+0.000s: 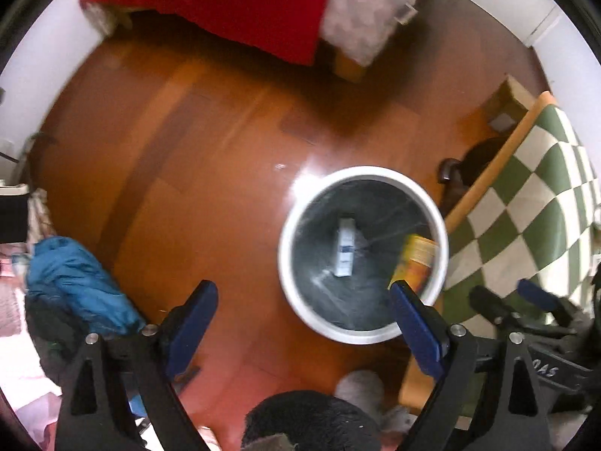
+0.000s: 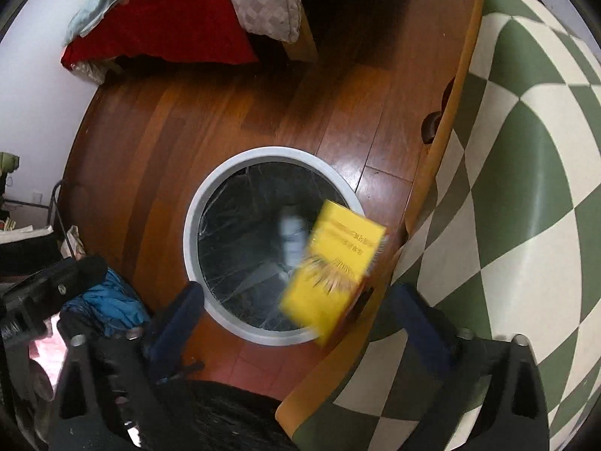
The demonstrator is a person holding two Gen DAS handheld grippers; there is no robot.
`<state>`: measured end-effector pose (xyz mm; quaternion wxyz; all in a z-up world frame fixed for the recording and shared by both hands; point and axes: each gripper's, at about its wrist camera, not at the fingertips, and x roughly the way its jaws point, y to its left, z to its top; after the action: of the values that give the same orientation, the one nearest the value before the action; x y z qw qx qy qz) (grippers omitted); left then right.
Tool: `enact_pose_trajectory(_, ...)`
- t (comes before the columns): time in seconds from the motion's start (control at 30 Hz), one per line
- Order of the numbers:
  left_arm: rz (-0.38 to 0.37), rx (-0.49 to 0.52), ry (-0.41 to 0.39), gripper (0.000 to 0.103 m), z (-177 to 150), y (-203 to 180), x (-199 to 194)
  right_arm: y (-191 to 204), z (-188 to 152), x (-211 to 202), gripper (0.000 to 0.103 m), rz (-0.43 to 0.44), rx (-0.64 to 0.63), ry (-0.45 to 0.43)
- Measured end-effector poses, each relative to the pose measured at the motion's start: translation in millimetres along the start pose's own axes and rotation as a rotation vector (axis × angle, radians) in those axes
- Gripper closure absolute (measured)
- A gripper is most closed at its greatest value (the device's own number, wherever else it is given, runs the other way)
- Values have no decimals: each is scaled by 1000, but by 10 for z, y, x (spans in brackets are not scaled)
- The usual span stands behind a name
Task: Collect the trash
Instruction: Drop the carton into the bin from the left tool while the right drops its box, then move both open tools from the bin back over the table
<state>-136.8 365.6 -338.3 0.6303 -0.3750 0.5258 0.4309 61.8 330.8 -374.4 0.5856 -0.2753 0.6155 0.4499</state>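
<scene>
Right wrist view: the right gripper [image 2: 296, 312] hangs spread wide above the white bin [image 2: 191, 233], and a yellow box [image 2: 332, 267], blurred and free of both pads, appears to be dropping at the bin's near rim beside the green-checked counter [image 2: 526, 188]. A small white-and-blue carton [image 1: 345, 248] already lies on the bin's dark liner. The left gripper [image 1: 304, 323] is also spread and holds nothing. Judging from this, two items are nearly binned; whether more trash remains cannot be told.
</scene>
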Motion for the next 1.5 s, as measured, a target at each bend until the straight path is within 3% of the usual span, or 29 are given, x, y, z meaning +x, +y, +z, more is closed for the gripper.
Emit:
enact_pose_trajectory(0.17,69,-9,-56,10,-204,80,-220,142,-154,-154,0,-69,-68,-11)
enact_pose_trajectory(0.43,90,9,-125,10,-410,-52,-579,212,-441,-483,0,-135,-109,-37)
enact_pose_trajectory(0.73,65,14,-227,10,-673,-204,-1085,35,-761,-998,0,-76,-85,-115)
enact_pose_trajectory(1.17,1,73,-419,10,-1217,-635,-1934,-272,-1475,-2210,0,12,-60,-341)
enact_pose_trajectory(1.33,-16,111,-441,10,-1348,-956,-2060,-646,-1802,-2560,0,104,41,-399)
enact_pose_trajectory(1.5,-56,193,-405,10,-1420,-1578,-1917,-1175,-2024,-2710,0,125,151,-420)
